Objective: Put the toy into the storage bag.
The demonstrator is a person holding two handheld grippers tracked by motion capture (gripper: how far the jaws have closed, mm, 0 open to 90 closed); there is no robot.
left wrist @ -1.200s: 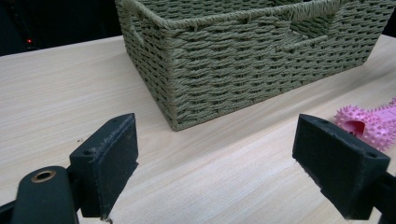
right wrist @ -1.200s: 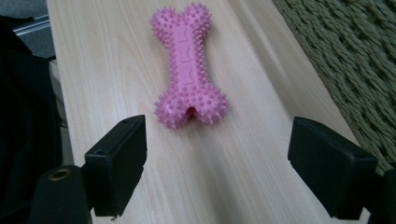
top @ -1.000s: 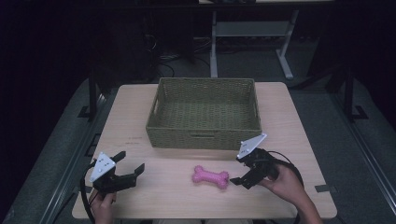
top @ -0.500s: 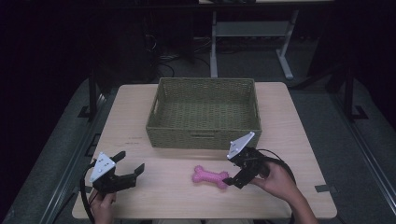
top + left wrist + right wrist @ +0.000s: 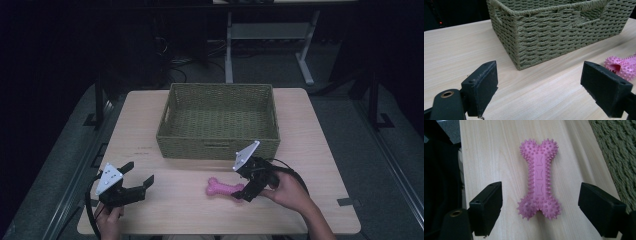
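Pink spiky rubber bone-shaped toy [image 5: 539, 180] lies flat on our pale wooden worktop [image 5: 310, 140], near its front edge and right of centre. Our right claw [image 5: 246, 190] stands released at the toy's right end, jaws wide apart on either side of that knobbed end without touching it. Well apart at the near left, our left claw [image 5: 137, 180] hovers released too, gripping nothing, its jaws pointing right toward the toy. Farther back, just beyond the toy, sits the olive-green woven rectangular basket [image 5: 220, 145], its front wall facing us and its long side running left to right.
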